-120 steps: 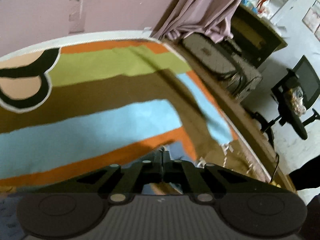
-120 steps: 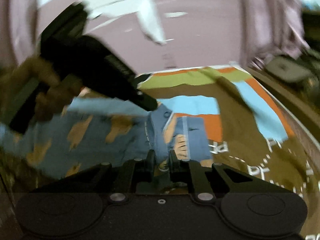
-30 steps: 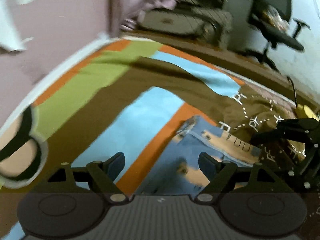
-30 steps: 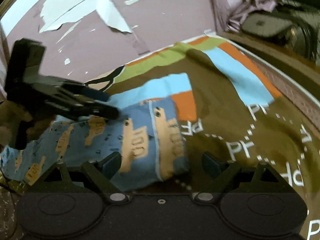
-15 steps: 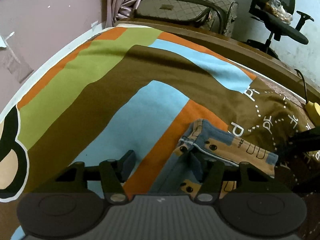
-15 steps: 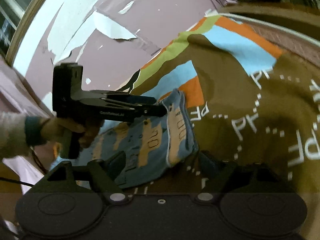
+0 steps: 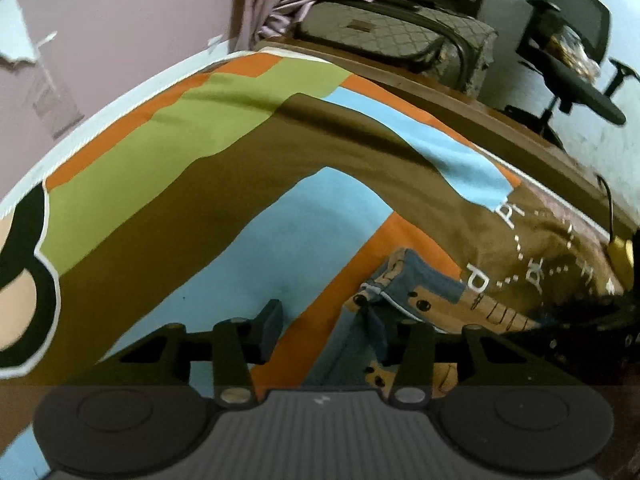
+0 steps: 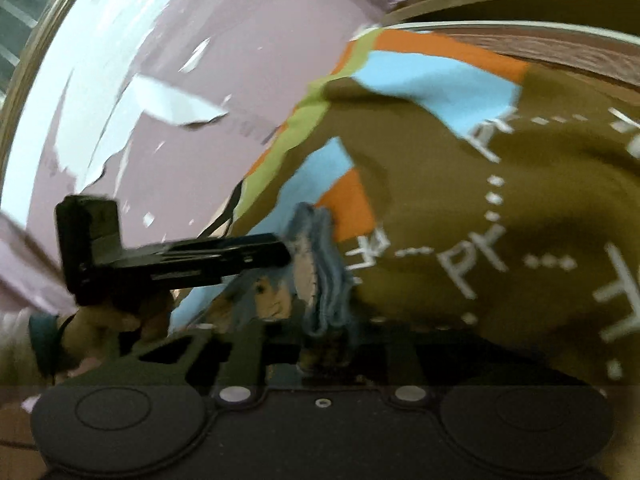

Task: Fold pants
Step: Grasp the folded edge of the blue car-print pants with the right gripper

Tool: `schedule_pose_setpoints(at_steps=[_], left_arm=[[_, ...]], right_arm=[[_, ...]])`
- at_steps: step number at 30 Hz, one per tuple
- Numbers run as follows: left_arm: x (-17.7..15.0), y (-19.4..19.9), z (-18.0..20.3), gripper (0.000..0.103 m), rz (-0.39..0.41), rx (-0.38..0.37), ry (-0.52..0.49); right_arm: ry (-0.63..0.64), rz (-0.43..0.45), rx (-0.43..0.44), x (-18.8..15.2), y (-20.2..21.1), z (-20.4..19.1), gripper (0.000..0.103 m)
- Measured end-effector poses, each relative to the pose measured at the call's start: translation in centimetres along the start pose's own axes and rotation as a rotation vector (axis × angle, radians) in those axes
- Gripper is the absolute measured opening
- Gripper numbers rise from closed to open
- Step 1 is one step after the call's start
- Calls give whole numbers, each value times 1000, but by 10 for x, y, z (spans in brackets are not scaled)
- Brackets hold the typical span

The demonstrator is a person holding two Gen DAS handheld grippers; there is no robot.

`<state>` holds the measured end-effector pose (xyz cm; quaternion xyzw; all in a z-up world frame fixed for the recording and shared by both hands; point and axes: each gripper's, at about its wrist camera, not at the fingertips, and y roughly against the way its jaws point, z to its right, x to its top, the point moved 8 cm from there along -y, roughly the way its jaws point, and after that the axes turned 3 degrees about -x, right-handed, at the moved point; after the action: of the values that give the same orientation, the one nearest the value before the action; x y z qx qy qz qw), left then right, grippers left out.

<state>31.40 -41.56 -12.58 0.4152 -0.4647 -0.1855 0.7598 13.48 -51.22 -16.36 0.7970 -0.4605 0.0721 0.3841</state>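
Pants (image 7: 420,300) lie part-folded near the bed's (image 7: 280,252) right edge; left tongs (image 7: 326,330) gape at the hem, right tongs' (image 8: 320,354) grip is unclear; next, pinch and fold over

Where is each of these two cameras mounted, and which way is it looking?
Left wrist view: sits on the left gripper, looking along its open fingers over the striped bedspread to the folded pants; beyond stand a suitcase and an office chair.
Right wrist view: sits on the right gripper, blurred, facing the pants; the left gripper and the person's hand show.
Shared: pants, bedspread.
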Motion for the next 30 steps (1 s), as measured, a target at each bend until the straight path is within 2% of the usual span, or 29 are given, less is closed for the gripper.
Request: schedule_pose_setpoints(at_steps=[2,4,7,9,14,18,20,26,30], left_arm=[[3,2,1,55,-13,4,23],[10,8,0,67,-12,15,70],[24,22,4,72,23,-4,141],[32,27,8,75,-16,-3,199],[39,24,30,75,-160,-45,331],[34,9,41,75,-305,-8,430],[34,4,43,75,-334,10,462],[35,9,51,75,-341,85,451],[31,6,54,75,-377,117,448]], right_arm=[[49,13,-21,-1,0,-6,15],[126,33,-46,-2,2,-15,14],[247,67,-97,-5,5,-30,14],[315,87,-127,-7,6,-40,14],[507,122,-185,-16,5,-67,14],[642,135,-228,-27,1,-86,14],[714,141,-249,-33,0,-95,14],[875,149,-316,-49,-7,-111,14],[941,152,-340,-57,-8,-118,14]])
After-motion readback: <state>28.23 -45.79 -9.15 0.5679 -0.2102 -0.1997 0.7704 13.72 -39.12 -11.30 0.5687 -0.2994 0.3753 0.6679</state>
